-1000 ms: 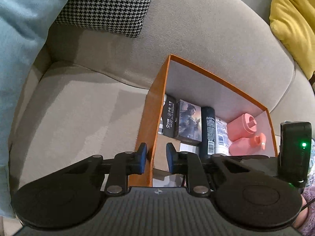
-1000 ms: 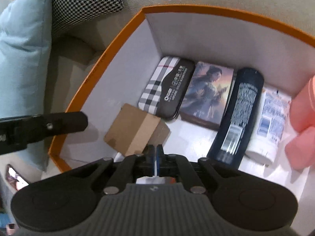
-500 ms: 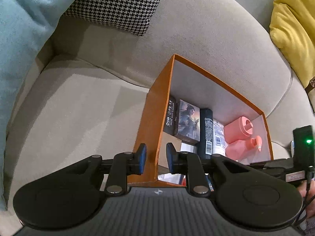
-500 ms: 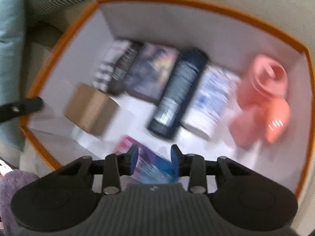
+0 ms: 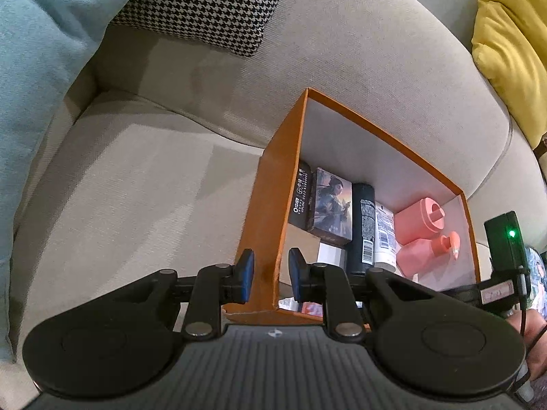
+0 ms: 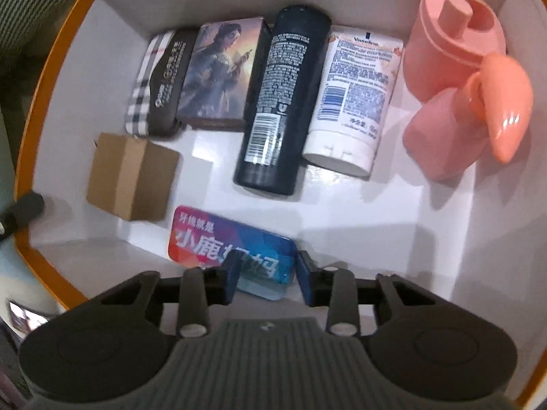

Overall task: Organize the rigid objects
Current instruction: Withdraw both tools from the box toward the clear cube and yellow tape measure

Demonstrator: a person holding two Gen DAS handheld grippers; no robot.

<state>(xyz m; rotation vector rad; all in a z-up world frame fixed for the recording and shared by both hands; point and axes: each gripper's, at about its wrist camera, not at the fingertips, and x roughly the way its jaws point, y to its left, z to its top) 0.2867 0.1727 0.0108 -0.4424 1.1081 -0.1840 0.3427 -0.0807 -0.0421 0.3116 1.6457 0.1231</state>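
Right gripper [image 6: 267, 275]: held over the inside of the box, pointing steeply down; its fingers [image 6: 228, 282] are apart and closing, with nothing pressed between them.
Colourful flat pack [image 6: 232, 251]: seen lying on the white box floor under the right gripper, its near end showing in the gap of the fingers, not gripped.
Left gripper [image 5: 271, 275]: placed astride the near left wall of the box; its fingers [image 5: 247, 275] are set one outside and one inside the wall, a small gap is seen on each side, so they are apart and not clamped.
Orange box [image 6: 51, 78]: set on the beige sofa seat [image 5: 136, 184], open at the top, white inside.
Brown carton [image 6: 131, 176]: laid near the left wall, just left of the colourful pack.
Dark bottle [image 6: 282, 102]: laid flat in the middle, barcode facing up.
White tube [image 6: 355, 102]: laid just right of the dark bottle, touching it.
Picture box [image 6: 218, 75]: laid left of the dark bottle, against the far wall.
Plaid case [image 6: 159, 85]: laid left of the picture box, touching it.
Pink bottles [image 6: 458, 78]: two, placed in the far right corner, close together.
Houndstooth cushion [image 5: 205, 3]: propped on the sofa back, beyond the box.
Blue cushion [image 5: 41, 51]: seen at far left.
Yellow cushion [image 5: 512, 34]: seen at far right.
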